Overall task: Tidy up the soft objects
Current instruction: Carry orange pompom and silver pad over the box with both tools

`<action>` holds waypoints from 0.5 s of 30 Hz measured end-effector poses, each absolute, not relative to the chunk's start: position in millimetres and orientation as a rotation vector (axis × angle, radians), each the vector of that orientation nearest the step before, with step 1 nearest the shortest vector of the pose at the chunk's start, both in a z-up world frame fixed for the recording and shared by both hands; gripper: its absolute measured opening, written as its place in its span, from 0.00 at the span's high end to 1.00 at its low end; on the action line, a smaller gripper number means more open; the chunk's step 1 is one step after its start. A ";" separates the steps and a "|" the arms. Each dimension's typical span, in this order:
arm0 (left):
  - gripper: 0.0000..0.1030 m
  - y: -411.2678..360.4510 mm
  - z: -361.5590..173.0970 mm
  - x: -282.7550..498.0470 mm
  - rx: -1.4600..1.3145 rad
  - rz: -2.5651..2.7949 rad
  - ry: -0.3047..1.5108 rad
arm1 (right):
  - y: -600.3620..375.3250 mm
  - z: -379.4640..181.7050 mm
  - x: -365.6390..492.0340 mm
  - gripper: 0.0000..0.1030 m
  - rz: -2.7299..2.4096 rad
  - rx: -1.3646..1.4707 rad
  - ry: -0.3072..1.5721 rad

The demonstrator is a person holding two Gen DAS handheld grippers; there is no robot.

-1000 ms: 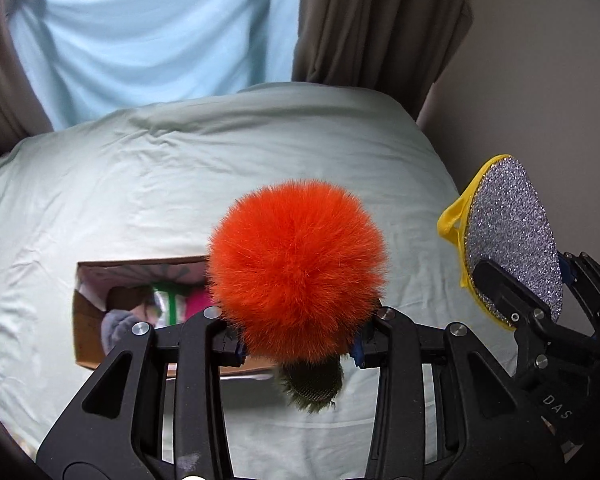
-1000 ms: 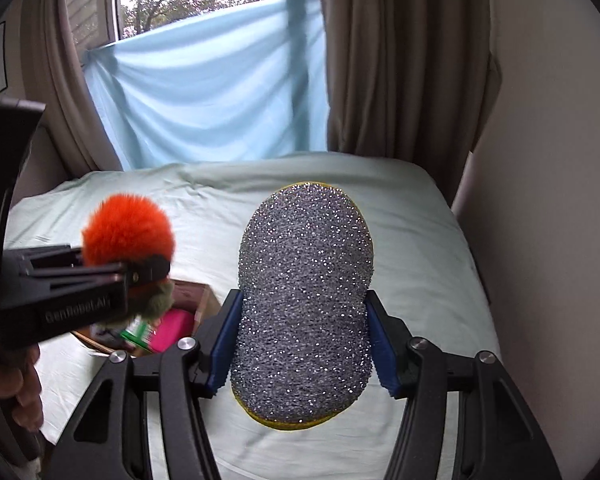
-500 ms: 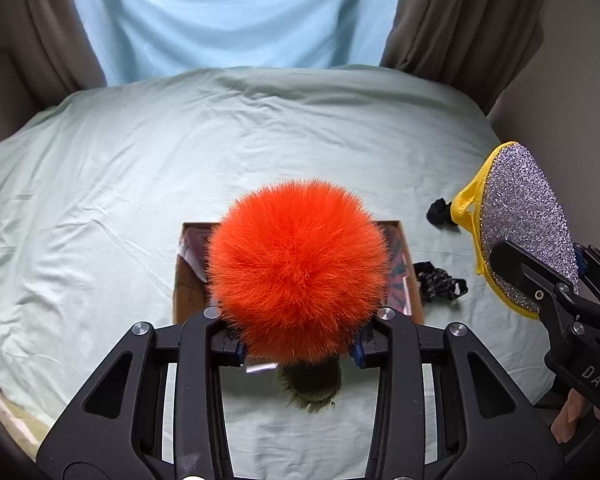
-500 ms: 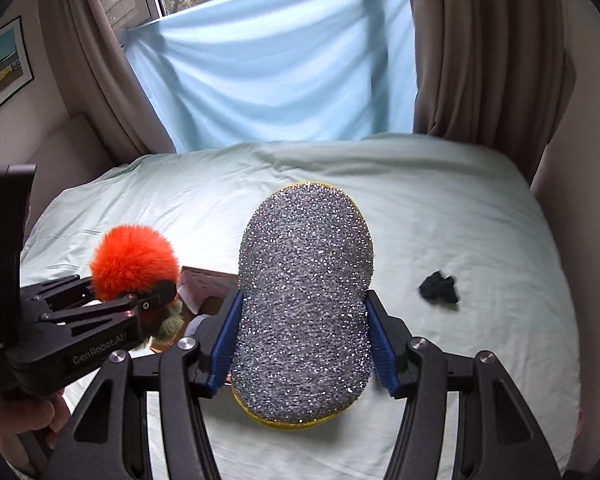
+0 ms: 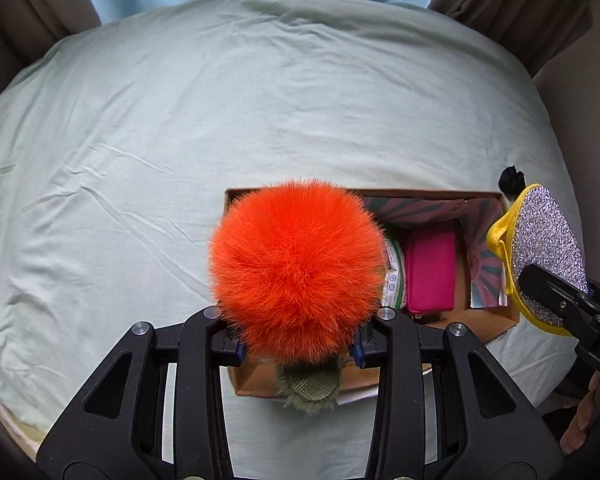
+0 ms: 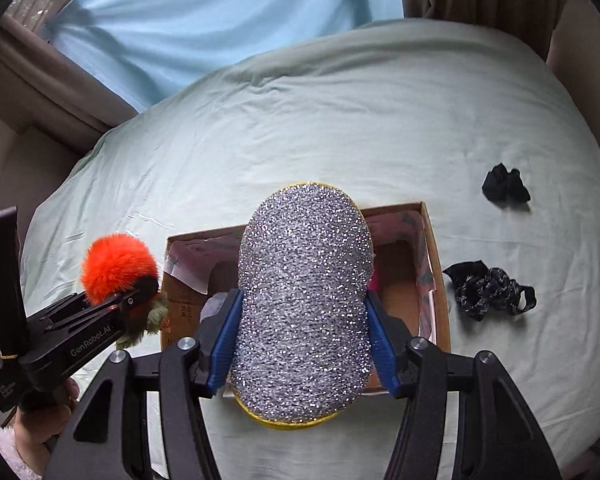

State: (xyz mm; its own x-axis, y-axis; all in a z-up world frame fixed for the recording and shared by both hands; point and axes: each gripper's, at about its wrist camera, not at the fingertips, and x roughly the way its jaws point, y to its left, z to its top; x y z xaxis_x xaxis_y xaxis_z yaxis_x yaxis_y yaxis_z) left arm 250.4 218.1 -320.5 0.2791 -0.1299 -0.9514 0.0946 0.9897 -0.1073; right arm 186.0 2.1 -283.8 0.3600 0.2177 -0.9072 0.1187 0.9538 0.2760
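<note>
Partly done — the cardboard box (image 5: 488, 322) holds a pink pouch (image 5: 430, 276), both grippers hover clamped on an orange pompom (image 5: 296, 268) and silver scrubber (image 6: 304, 308), black scraps (image 6: 488, 288) remain.

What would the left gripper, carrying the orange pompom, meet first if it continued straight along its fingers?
Probably the open cardboard box on the bed: the left gripper points steeply down over its left part, though depth is unclear.

Bed, wrinkled pale green sheet (image 6: 340, 120). Open brown cardboard box (image 6: 440, 280) centre frame; two black fabric scraps (image 6: 504, 188) (image 6: 488, 288) right.
</note>
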 end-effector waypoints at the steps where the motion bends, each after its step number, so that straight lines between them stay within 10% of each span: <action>1: 0.68 218.4 -326.0 253.9 -0.040 -0.160 1.292 | 2.2 -289.0 187.9 0.48 0.055 0.329 1.224; 15: 0.68 206.6 -369.0 277.5 -0.010 -0.190 1.415 | -17.8 -353.2 219.2 0.47 0.005 0.476 1.424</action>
State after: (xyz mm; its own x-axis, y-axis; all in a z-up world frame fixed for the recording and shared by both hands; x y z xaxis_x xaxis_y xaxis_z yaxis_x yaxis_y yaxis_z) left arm 277.5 206.6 -369.0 0.1429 -0.1375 -0.9801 0.1252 0.9848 -0.1199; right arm 219.2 -17.8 -353.2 0.1629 0.2832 -0.9451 0.2766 0.9064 0.3193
